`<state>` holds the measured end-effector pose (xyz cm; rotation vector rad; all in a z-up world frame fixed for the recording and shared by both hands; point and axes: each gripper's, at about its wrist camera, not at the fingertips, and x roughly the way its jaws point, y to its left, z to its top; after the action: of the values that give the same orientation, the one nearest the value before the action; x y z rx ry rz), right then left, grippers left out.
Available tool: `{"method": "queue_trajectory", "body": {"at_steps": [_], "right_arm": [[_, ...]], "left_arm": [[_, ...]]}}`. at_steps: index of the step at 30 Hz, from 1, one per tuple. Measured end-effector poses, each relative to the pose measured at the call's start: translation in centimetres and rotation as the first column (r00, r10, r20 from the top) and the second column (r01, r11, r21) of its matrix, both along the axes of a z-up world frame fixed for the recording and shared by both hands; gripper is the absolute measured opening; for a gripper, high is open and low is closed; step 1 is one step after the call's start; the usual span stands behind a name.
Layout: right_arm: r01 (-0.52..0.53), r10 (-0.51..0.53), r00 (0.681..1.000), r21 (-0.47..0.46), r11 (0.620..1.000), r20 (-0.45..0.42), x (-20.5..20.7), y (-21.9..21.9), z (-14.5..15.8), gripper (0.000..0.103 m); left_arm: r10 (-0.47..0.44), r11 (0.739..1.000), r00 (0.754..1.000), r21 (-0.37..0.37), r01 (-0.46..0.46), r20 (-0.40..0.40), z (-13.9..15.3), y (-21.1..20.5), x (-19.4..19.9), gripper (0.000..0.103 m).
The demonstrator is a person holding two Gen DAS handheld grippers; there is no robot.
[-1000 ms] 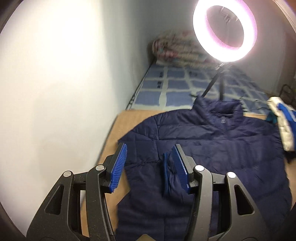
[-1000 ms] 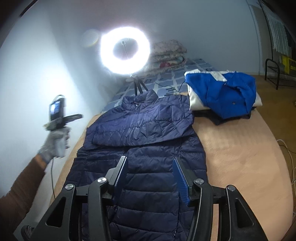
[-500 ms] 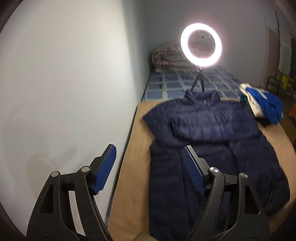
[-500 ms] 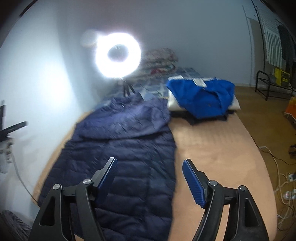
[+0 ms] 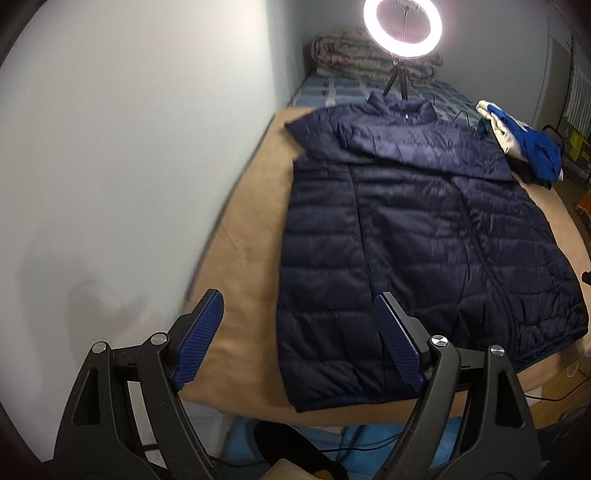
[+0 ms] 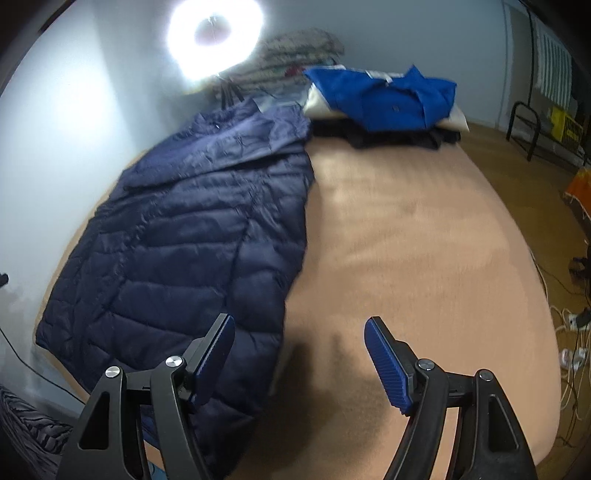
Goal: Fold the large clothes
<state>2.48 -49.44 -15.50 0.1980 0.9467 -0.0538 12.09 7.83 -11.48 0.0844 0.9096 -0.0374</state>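
A dark navy quilted puffer jacket [image 5: 413, 236] lies flat on a tan blanket [image 5: 243, 236], collar toward the far end, with one sleeve folded across its chest. My left gripper [image 5: 299, 332] hovers over the jacket's near left hem corner, its jaws still opening, nothing between them. In the right wrist view the jacket [image 6: 192, 229] lies at the left. My right gripper [image 6: 299, 354] stands open above its near right edge and the bare blanket [image 6: 413, 236], holding nothing.
A lit ring light [image 5: 402, 27] on a tripod stands behind the collar. Folded blue and white clothes [image 6: 384, 96] are stacked at the far right. A white wall [image 5: 129, 147] runs along the left. Cables [image 6: 569, 332] lie on the floor at right.
Both grippers opened wider. The left one let go of the folded sleeve and pulled back to the near left hem. The right one shifted right and down toward the jacket's right edge.
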Motion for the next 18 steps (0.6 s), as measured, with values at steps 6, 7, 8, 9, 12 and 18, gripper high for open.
{"method": "queue_trajectory", "body": {"at_steps": [6,7,8,9,12,18], "right_arm": [[-0.030,0.032,0.998,0.046,0.999,-0.048,-0.4,0.4,-2.2,0.078],[-0.034,0.037,0.998,0.054,0.998,-0.053,-0.4,0.6,-2.6,0.079],[-0.043,0.046,0.997,0.061,0.997,-0.056,-0.4,0.7,-2.9,0.081],[-0.055,0.058,0.997,0.062,0.997,-0.058,-0.4,0.9,-3.3,0.083],[-0.081,0.086,0.994,0.069,0.994,-0.067,-0.1,1.4,-4.2,0.083],[-0.102,0.116,0.988,0.129,0.986,-0.102,0.6,1.6,-5.9,0.084]], "left_arm": [[-0.002,1.000,0.996,-0.011,0.001,-0.088,-4.3,0.4,0.3,0.086],[-0.006,1.000,0.996,0.002,0.007,-0.091,-4.8,0.3,0.2,0.086],[-0.008,1.000,0.995,0.012,0.009,-0.095,-5.1,0.4,0.3,0.086],[-0.006,1.000,0.995,0.019,0.008,-0.095,-5.3,0.5,0.2,0.086],[-0.007,0.999,0.997,0.046,0.011,-0.083,-5.8,0.6,0.2,0.086],[-0.010,0.998,0.993,0.060,0.017,-0.116,-7.2,1.0,0.6,0.086]]}}
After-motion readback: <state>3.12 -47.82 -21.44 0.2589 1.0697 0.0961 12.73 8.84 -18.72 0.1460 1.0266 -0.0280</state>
